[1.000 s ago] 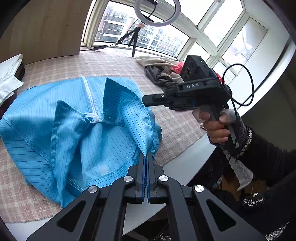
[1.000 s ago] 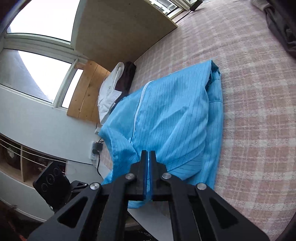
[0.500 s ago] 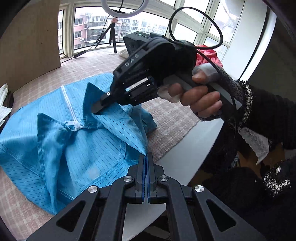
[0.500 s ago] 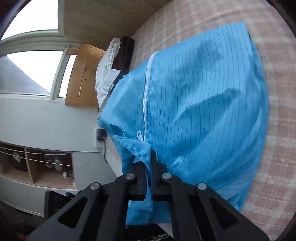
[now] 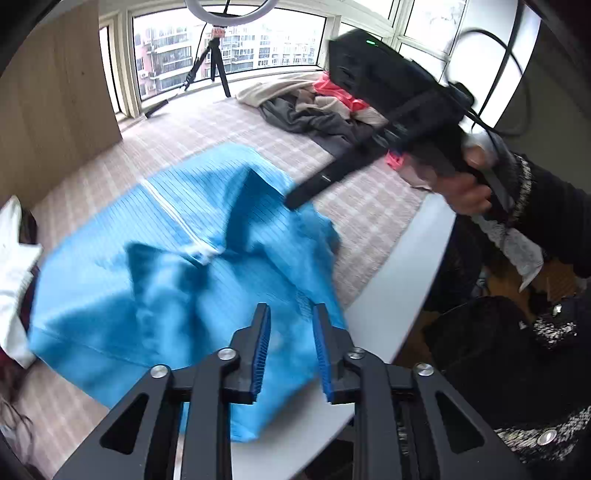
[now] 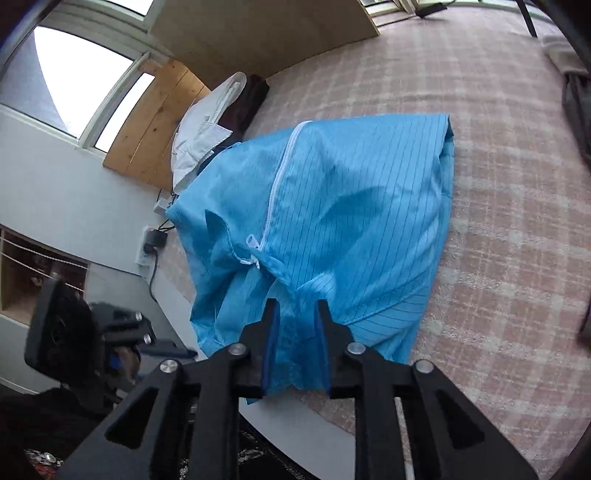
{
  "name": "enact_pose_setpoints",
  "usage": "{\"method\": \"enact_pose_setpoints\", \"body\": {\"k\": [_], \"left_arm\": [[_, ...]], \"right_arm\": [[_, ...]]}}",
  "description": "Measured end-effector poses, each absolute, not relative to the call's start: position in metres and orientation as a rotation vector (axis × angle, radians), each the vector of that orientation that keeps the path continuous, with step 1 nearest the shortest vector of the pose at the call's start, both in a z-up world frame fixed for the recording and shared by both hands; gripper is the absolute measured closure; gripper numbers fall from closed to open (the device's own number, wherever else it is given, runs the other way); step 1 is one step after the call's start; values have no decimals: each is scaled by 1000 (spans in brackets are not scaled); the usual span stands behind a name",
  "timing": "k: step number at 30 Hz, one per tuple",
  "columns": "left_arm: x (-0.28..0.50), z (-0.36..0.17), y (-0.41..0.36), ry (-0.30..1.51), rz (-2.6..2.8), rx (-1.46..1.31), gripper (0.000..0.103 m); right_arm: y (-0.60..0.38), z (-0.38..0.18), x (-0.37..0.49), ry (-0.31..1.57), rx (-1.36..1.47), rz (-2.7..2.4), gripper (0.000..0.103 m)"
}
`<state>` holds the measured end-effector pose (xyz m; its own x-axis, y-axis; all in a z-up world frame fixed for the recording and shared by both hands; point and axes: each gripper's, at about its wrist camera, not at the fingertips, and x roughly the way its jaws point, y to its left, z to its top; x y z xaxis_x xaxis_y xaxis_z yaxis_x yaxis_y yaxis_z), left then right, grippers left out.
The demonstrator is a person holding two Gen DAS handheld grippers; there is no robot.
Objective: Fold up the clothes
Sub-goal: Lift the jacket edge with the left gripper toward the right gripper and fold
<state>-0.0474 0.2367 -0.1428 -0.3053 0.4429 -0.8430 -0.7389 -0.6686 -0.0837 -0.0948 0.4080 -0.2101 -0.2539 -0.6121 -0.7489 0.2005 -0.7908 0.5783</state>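
We are watching the blue jacket lying on the checked desk, its near hem overhanging the edge at 6 o'clock. Both the left gripper and right gripper are opening their fingers, cloth loose between them; the released fold may be slumping floorward.

A pink checked cloth covers the white table. A tripod with a ring light stands at the far edge before the big window, where apartment blocks show outside. A wooden board leans at the table's far side, and a charger sits plugged into a wall socket below the table edge.
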Motion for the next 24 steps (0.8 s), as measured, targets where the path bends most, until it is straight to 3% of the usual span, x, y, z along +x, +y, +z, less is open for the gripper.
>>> {"method": "enact_pose_setpoints", "body": {"k": [4,6,12,13,15,17,20,24], "left_arm": [[-101,-138,255,507,1914,-1156,70],[-116,-149,273,579,1813,-1163,63],[-134,-185,305,665,1469,-1265,65],[-138,-189,306,649,1423,-1285,68],[-146,-194,307,631,1347,-1329,85],[-157,-197,309,613,1283,-1365,87],[-169,-202,314,637,1181,-1396,101],[-174,-204,323,747,1033,-1407,100]], "right_arm": [[383,-202,-68,-295,1436,-2173,66],[374,-210,-66,-277,1447,-2170,66],[368,-229,-71,-311,1426,-2155,67],[369,-230,-70,-318,1410,-2147,71],[371,-231,-70,-303,1391,-2128,88],[373,-231,-70,-263,1385,-2125,90],[378,-234,-74,-244,1397,-2113,96],[388,-241,-82,-288,1428,-2068,100]]}}
